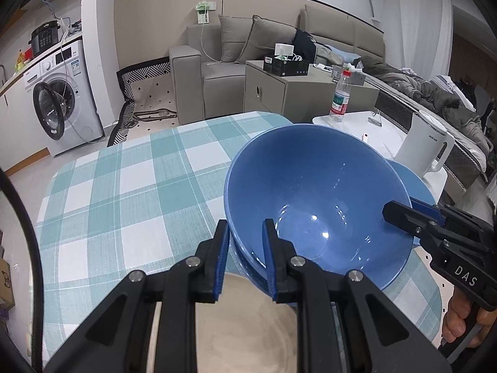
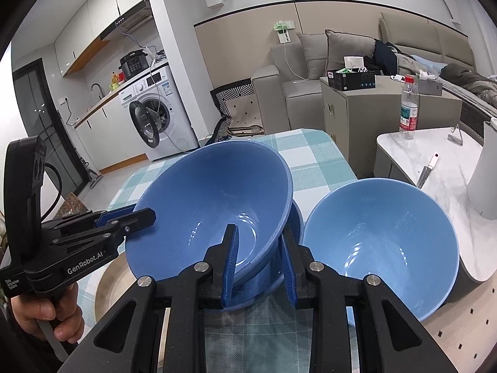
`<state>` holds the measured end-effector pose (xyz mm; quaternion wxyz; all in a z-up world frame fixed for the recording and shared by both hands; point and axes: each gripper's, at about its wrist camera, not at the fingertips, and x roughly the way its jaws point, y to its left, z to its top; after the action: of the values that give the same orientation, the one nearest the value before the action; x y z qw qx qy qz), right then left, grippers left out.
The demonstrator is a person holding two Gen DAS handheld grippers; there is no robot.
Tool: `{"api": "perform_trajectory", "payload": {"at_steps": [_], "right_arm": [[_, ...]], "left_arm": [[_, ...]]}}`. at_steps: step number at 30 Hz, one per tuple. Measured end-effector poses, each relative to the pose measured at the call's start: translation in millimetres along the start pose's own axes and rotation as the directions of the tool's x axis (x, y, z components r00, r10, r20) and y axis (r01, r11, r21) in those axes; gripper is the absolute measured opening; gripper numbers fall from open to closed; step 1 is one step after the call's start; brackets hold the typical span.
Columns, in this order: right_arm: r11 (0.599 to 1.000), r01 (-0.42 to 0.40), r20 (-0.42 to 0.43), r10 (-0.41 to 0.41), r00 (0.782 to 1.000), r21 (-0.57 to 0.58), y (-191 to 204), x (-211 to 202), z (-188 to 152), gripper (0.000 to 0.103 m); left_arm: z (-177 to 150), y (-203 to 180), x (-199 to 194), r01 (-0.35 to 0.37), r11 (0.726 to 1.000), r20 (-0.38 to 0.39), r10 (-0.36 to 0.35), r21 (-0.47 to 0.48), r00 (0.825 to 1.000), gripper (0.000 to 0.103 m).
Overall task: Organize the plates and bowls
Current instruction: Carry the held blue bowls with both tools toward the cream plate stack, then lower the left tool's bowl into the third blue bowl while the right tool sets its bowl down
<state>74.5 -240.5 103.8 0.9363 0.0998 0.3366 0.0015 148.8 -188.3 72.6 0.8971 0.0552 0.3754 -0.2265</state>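
Closest to us in the left wrist view, the left hand-held gripper is pinched tight on the near rim of a big blue bowl, one blue pad inside the wall and one outside. Just below that, there's a beige plate on the worktop, which has a teal and white checked cloth over it.

From the right wrist view, the right hand-held gripper is clamped narrow on the opposite side of the same bowl, again with the rim between its pads. So we've got both grippers gripping one bowl, and it sits tilted, tipped up toward the left gripper's side. It looks like it's partly nested in another blue bowl underneath, whose rim shows below it, though we can't tell if they're actually touching all round.

Just right of that pair in the right wrist view stands a third blue bowl, upright and on its own, near the edge of a white marble side table. A person's hand wraps the left gripper's handle at the left edge.

Further back on the marble table there's a white kettle and a plastic water bottle with a red cap. Well beyond are a grey sofa and a washing machine with its door open.
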Motion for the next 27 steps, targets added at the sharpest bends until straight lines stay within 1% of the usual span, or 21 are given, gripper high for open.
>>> {"api": "perform_trajectory", "payload": {"at_steps": [12,14,20,27], "right_arm": [[0.999,0.039,-0.028,-0.04,0.999,-0.035,8,15,-5,0.028],[0.999,0.038,-0.034,-0.04,0.999,-0.038,9,17,-6,0.028],[0.998,0.041,-0.058,-0.043,0.997,-0.037,6,25,-9,0.028],[0.996,0.064,-0.071,-0.068,0.995,-0.058,8,31,-10,0.029]], "left_arm": [[-8,-2,12,-0.032,0.999,-0.03,0.033,0.012,0.999,0.019],[-10,-3,14,-0.043,0.999,-0.035,0.043,0.015,0.998,0.019],[-13,-1,19,-0.044,0.999,-0.051,0.045,0.008,0.998,0.019],[-17,-5,26,-0.065,0.997,-0.067,0.067,0.031,0.995,0.019]]}}
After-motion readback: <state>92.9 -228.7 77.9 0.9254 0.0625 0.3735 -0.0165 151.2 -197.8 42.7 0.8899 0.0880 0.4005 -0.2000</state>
